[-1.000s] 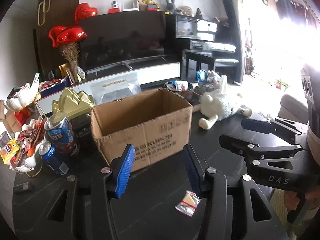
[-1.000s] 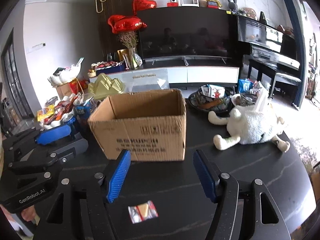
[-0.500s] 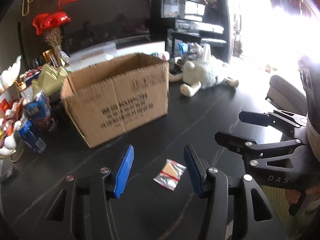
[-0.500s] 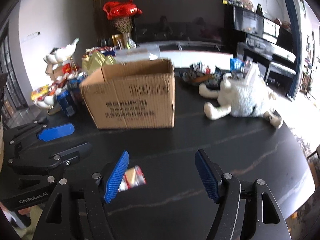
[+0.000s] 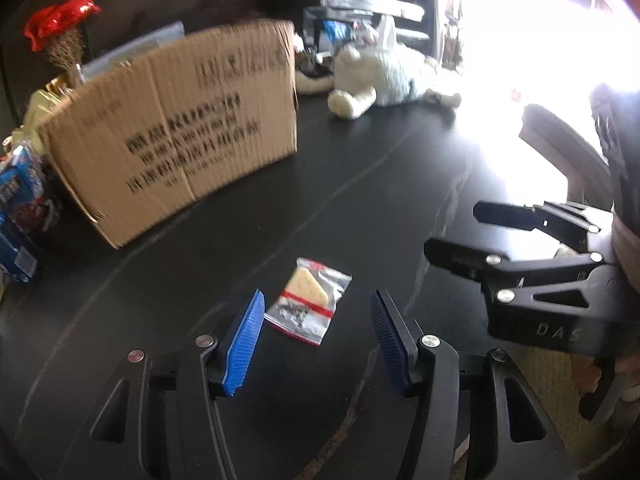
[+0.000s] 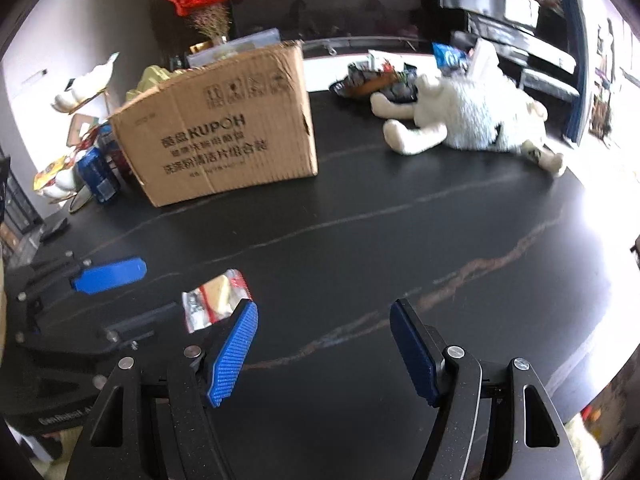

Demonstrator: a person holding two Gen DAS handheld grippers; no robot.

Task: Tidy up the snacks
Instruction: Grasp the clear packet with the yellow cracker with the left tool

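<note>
A small clear snack packet with a yellow cracker inside lies flat on the black table. My left gripper is open, low over the table, with the packet between its blue pads, nearer the left pad. The packet also shows in the right wrist view, beside the left gripper. My right gripper is open and empty, to the right of the packet; it shows in the left wrist view. An open cardboard box stands behind, also in the right wrist view.
A white plush toy lies at the back right of the table. A bowl of snacks sits behind it. Blue cans and snack bags crowd the left of the box. The table edge runs close at the right.
Both grippers have tilted down and dropped toward the table. The left gripper has moved over the packet, which now lies between its pads. Both stay open.
</note>
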